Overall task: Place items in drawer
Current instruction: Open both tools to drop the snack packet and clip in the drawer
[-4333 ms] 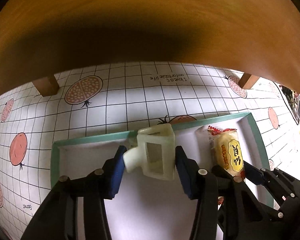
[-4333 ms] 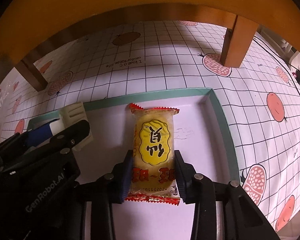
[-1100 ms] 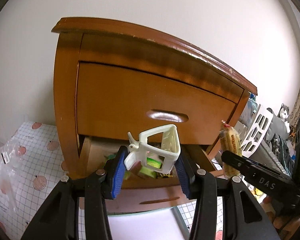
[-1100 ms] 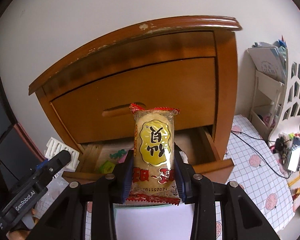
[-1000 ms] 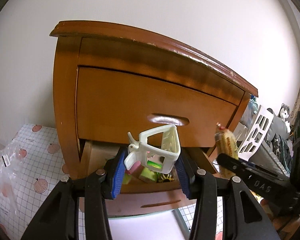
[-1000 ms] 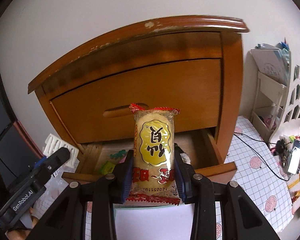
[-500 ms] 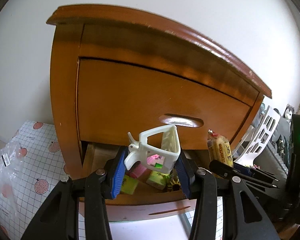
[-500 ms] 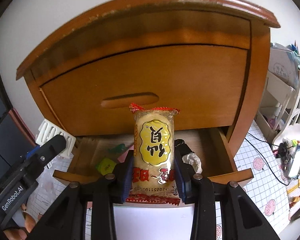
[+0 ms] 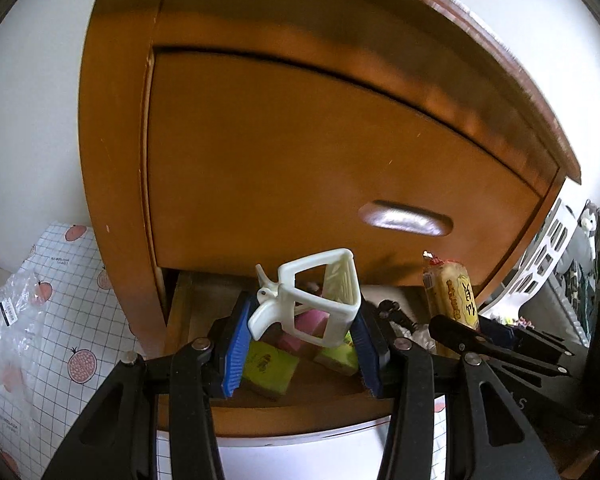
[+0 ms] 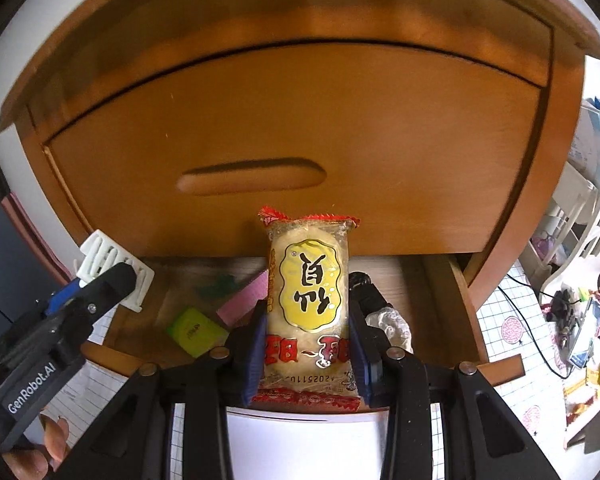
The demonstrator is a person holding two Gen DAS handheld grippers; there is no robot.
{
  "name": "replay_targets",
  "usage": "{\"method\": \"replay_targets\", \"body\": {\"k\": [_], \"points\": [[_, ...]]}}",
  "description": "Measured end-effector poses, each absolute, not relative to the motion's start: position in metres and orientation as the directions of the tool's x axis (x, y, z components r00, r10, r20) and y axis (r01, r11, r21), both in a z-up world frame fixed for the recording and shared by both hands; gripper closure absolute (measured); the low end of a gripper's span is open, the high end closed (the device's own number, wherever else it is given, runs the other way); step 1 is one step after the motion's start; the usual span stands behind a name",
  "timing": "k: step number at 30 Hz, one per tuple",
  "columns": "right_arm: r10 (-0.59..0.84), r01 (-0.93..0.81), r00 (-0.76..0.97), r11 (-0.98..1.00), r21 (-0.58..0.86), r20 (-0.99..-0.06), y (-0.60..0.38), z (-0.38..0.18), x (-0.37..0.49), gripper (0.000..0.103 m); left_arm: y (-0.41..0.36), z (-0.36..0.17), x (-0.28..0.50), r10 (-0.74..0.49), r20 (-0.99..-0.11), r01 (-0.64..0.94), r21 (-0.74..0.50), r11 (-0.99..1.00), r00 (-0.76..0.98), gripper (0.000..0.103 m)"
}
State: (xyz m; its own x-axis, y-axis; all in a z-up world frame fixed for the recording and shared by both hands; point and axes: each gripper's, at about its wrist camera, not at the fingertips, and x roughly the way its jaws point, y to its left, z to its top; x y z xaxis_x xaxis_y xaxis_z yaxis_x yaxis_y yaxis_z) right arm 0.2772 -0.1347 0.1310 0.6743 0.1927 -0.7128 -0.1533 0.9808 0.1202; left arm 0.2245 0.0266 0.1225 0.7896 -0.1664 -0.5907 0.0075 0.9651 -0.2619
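Observation:
My left gripper (image 9: 300, 332) is shut on a white plastic clip (image 9: 266, 314), which hangs over the left part of the open lower drawer (image 9: 300, 416). My right gripper (image 10: 308, 344) is shut on a yellow snack packet (image 10: 308, 292) with red ends, held upright over the middle of the same drawer (image 10: 496, 372). Inside the drawer lie a green block (image 10: 196, 330), a pink block (image 10: 244, 300) and a black item with a clear wrapper (image 10: 392, 324). The left wrist view shows the snack packet (image 9: 452, 296) at the right. The right wrist view shows the clip (image 10: 108, 264) at the left.
The upper drawer is shut, its handle recess (image 10: 252, 176) just above the packet. A white tray (image 10: 300, 440) lies on the floor below the drawer front. A checked mat (image 9: 60, 280) and a plastic bag (image 9: 8, 320) are at the left, a white rack (image 10: 580, 240) at the right.
Both grippers have come closer to the cabinet and tipped downward. The open drawer and its contents now show larger under the held clip and packet. Both grips are unchanged.

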Motion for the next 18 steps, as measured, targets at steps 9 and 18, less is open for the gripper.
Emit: {"method": "replay_targets", "body": {"k": [9, 18], "points": [[0.189, -0.168, 0.654, 0.980, 0.103, -0.732, -0.123, 0.120, 0.289, 0.058, 0.029, 0.113, 0.231, -0.150, -0.613, -0.010, -0.251, 0.968, 0.776, 0.045], [0.192, -0.171, 0.655, 0.980, 0.104, -0.731, -0.120, 0.122, 0.288, 0.039, 0.033, 0.111, 0.226, -0.140, -0.609, -0.025, -0.255, 0.967, 0.781, 0.031]]}}
